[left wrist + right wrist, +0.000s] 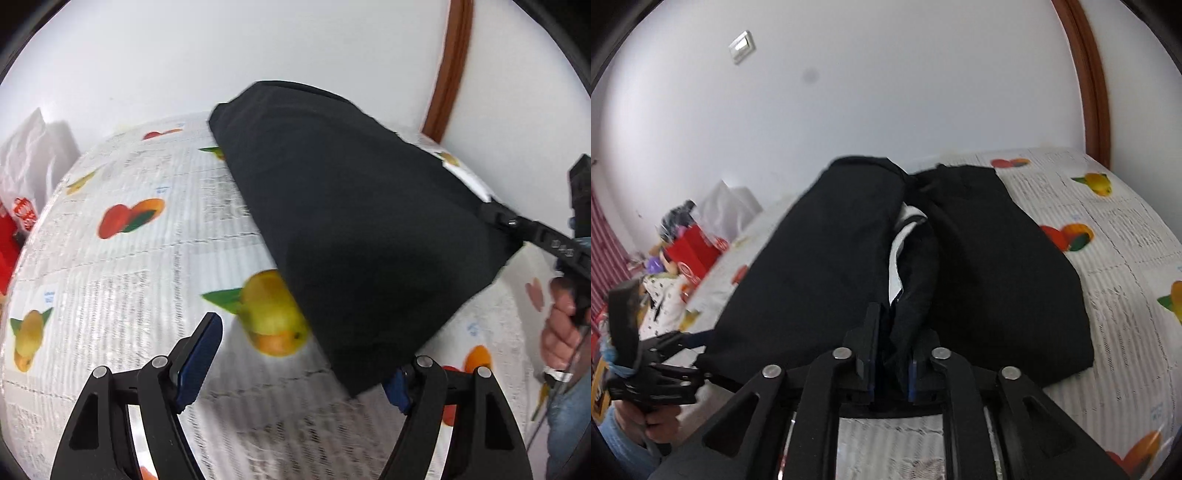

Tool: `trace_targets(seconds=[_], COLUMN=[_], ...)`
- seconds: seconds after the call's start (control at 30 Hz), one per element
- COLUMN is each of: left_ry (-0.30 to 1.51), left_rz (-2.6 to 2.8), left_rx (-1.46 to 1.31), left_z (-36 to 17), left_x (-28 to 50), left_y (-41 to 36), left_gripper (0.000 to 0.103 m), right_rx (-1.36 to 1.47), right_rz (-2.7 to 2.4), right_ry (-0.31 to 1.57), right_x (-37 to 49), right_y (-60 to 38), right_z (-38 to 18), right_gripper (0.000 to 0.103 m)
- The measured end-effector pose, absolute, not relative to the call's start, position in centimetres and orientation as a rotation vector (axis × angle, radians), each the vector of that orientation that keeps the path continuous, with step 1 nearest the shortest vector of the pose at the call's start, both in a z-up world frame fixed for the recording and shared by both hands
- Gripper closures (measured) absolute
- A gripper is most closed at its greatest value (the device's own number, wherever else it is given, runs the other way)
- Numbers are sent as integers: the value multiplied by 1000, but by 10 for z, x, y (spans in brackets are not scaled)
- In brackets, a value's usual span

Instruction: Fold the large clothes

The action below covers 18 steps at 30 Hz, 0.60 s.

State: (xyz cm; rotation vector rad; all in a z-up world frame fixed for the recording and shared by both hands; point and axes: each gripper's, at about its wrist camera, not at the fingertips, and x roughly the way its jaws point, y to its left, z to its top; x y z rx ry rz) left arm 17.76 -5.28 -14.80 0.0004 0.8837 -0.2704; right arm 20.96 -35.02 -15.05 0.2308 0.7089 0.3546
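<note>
Black garment point(354, 221) lies on the desk point(122, 266), over the fruit-print tablecloth, one side lifted off the cloth. Right gripper point(894, 354) is nearly closed, pinching a bunched fold at the garment's near edge. Left gripper point(299, 365) is spread wide at the garment's lower corner, nothing gripped; its right finger is partly hidden under the fabric. Red bag point(692, 249) sits beyond the garment's left side.

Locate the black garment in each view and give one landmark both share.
Left wrist: black garment fills centre-right, pinched at its right edge by the right gripper.
Right wrist: garment fills the centre, bunched between the pads.
Shared landmark: brown door frame, upper right.
</note>
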Motion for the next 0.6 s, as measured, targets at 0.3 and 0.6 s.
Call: trace_targets(seconds=[0.3, 0.6], left_ry=[910, 927], left_rz=[-296, -221], left_rx=[-3, 99], left_z=[-150, -166], left_x=[185, 196], left_y=[-79, -110], left_gripper=[27, 25], right_rx=[208, 168], right_rz=[361, 342], right_ry=[780, 828], right_x=[226, 245], right_y=[-345, -328], right_z=[-157, -158], right_gripper=[59, 93])
